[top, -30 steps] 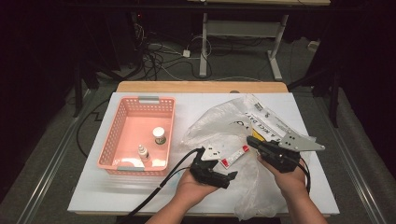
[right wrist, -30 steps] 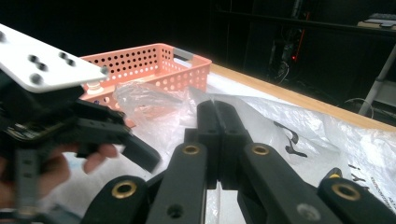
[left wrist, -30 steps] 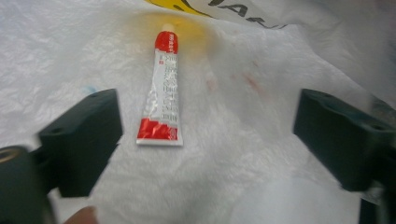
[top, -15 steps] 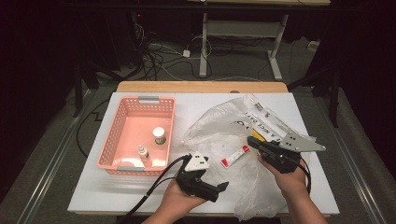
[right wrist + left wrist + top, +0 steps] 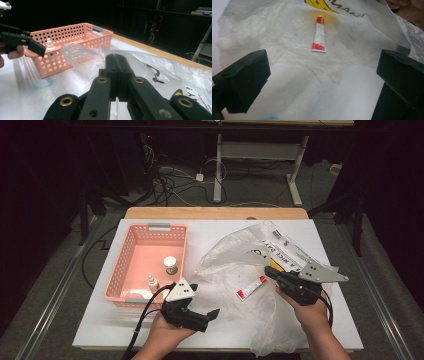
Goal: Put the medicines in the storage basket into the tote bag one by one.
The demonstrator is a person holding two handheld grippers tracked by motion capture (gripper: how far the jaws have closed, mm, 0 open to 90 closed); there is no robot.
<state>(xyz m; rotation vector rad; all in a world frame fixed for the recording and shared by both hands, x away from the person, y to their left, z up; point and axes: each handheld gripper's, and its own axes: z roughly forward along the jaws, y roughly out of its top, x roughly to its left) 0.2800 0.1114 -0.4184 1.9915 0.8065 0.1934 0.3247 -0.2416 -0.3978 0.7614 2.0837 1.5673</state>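
A small red-and-white tube (image 5: 251,287) lies in a crumpled clear plastic bag (image 5: 235,255) on the white table top. My right gripper (image 5: 269,270) is shut on the bag's edge and holds it lifted; in the right gripper view the film (image 5: 82,53) rises to the closed jaw tips (image 5: 116,58). My left gripper (image 5: 213,314) hovers near the table's front edge, left of the tube, and points toward it. Its jaws (image 5: 322,80) stand wide open with nothing between them, the tube (image 5: 319,33) lying beyond them under the film.
A pink perforated basket (image 5: 120,265) stands at the left with a white-capped jar (image 5: 170,265) and a small dropper bottle (image 5: 152,282) inside. The bag spreads over the right half of the table. Cables trail from both grippers toward the front edge (image 5: 100,335).
My left gripper has drawn back from beside the tube, toward the left and the front edge, rising a little. The right gripper and the tube have stayed put.
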